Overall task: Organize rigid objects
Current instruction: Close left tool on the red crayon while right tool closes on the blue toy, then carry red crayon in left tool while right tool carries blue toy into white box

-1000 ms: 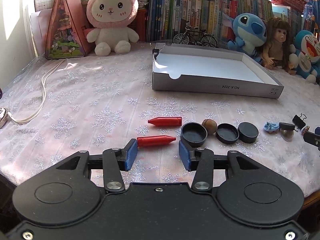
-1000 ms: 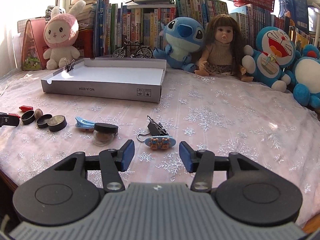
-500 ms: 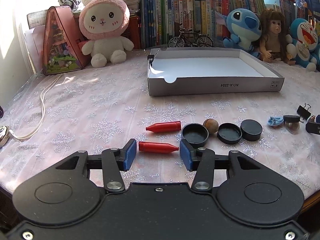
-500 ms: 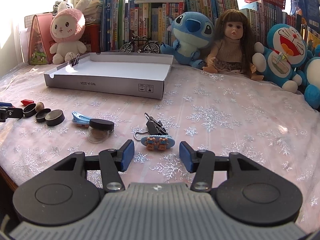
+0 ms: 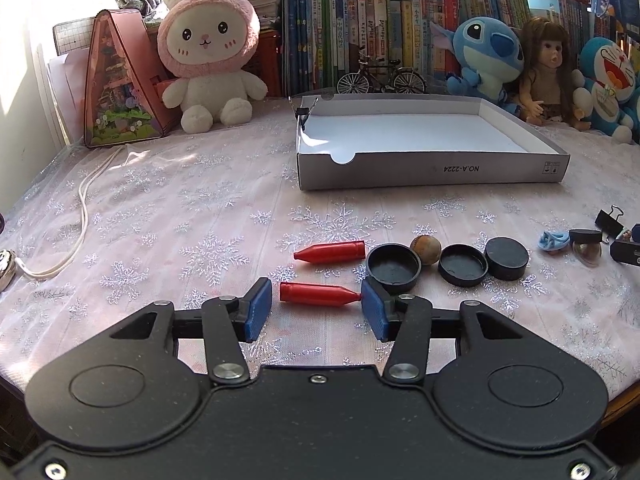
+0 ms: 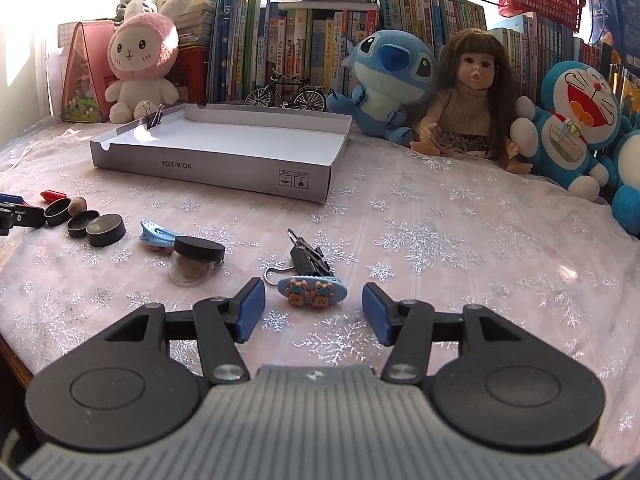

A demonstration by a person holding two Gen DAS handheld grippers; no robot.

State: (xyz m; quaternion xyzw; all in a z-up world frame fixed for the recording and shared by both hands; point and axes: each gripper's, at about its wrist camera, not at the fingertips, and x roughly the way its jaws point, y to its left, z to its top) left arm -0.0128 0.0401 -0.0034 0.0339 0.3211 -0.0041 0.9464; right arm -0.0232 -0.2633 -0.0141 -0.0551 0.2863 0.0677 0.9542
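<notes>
Since each gripper straddles its pick | left gripper (image 5: 316,306) parted around near red crayon (image 5: 318,294) (tip grazing one pad?), ungripped | right gripper (image 6: 314,310) opening, bear clip (image 6: 312,291) loose between | box (image 5: 432,172) beyond, empty.

Left wrist view: low over table's left part, facing bookshelf, close. Right wrist view: same height, further right, same facing. Shared: grey tray (image 5: 432,168) (image 6: 224,168), black caps (image 5: 506,258) (image 6: 106,230), plush row.
</notes>
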